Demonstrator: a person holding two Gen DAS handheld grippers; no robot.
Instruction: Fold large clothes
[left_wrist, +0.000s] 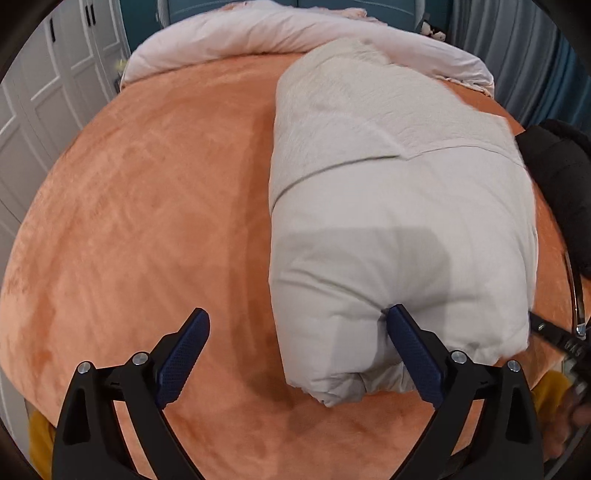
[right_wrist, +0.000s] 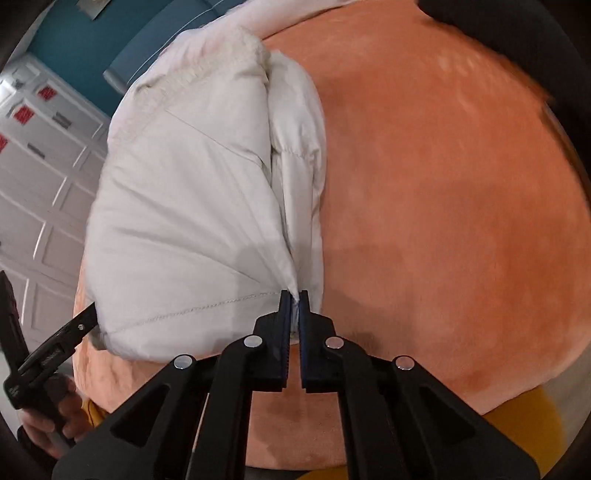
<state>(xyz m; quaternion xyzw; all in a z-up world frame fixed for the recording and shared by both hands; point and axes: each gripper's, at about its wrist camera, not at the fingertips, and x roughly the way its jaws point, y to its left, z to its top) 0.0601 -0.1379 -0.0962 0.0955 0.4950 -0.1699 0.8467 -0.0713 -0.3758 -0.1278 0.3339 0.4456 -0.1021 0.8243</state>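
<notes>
Two grippers work one padded coat, which lies folded into a long bundle on the orange bed cover, toward the right side of the bed with its far end against the pale rolled duvet. On the left, our left gripper stands wide open, holding nothing; its right pad just touches the near end of the bundle while the left pad hangs over bare cover. On the right, our right gripper is pinched tight on a gathered corner of the coat's near edge, and the cloth fans into taut creases from that pinch.

We judge the risk to be here: with only a thin pinch of slippery shell held, a pull could slide the fabric out, or drag the top layer and undo the fold beneath. The open left gripper could also nudge the bundle askew if it closes off-centre.

We count one coat, one duvet, one bed cover, two grippers.
</notes>
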